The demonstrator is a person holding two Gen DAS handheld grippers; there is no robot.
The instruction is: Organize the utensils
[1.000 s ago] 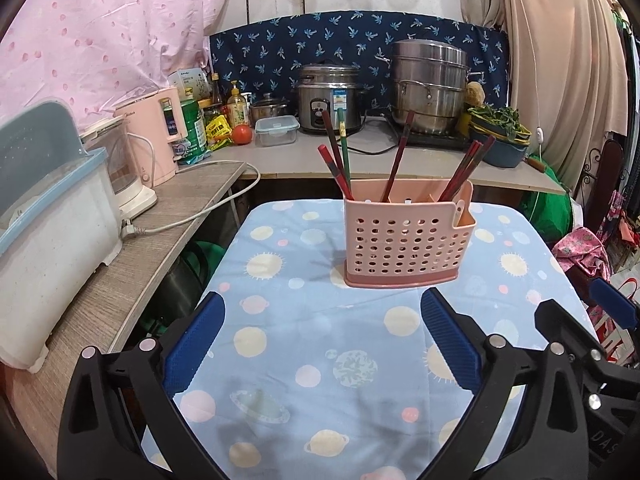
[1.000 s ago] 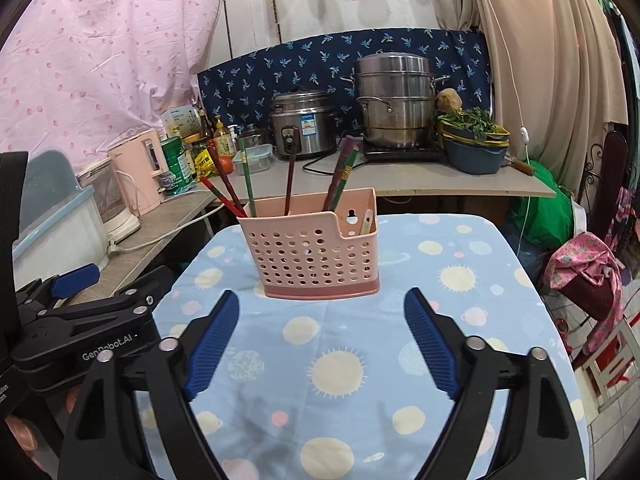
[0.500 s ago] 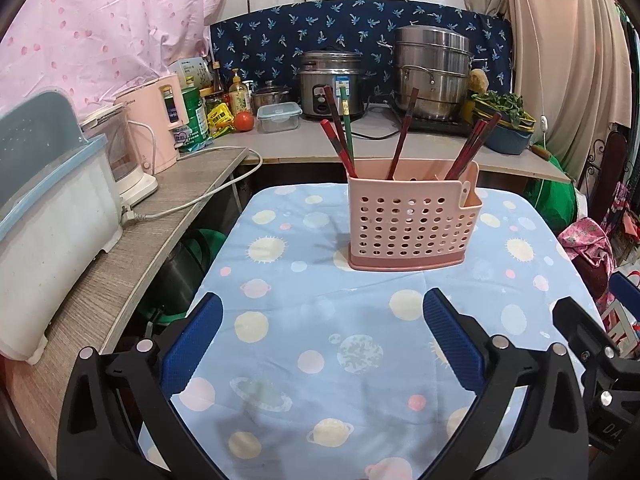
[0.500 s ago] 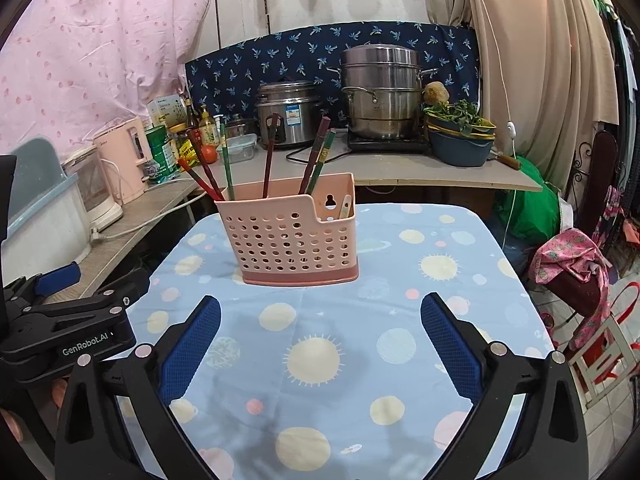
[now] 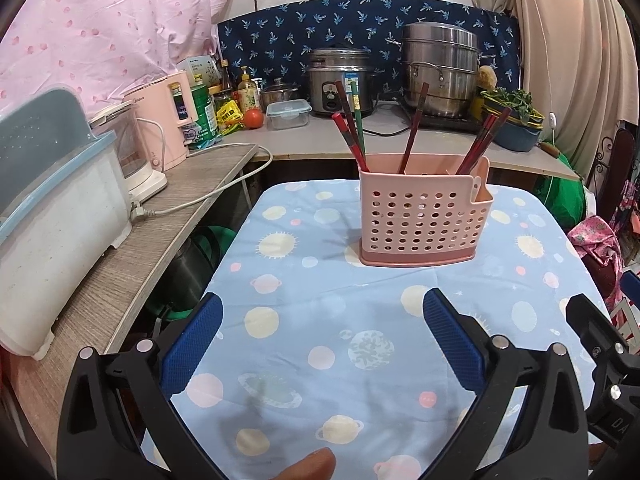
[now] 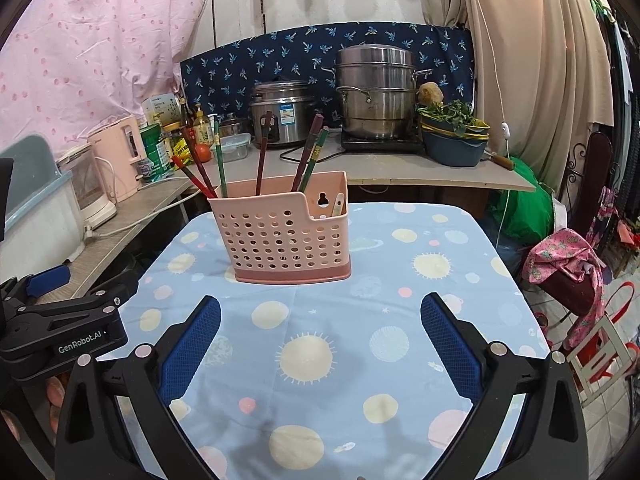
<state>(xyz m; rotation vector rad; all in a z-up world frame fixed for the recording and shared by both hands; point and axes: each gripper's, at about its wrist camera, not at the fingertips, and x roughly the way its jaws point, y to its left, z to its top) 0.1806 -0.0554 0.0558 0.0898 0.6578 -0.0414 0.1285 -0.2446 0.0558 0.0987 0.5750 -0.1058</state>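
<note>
I see a table under a pale blue planet-print cloth (image 6: pixel 320 320), and on its far half a pink perforated plastic utensil basket (image 6: pixel 284 236) holding upright red and green chopsticks (image 6: pixel 262 148), perhaps a spoon too. My left gripper (image 5: pixel 320 340) and right gripper (image 6: pixel 320 336) hover near it, jaws spread, gripping nothing.
</note>
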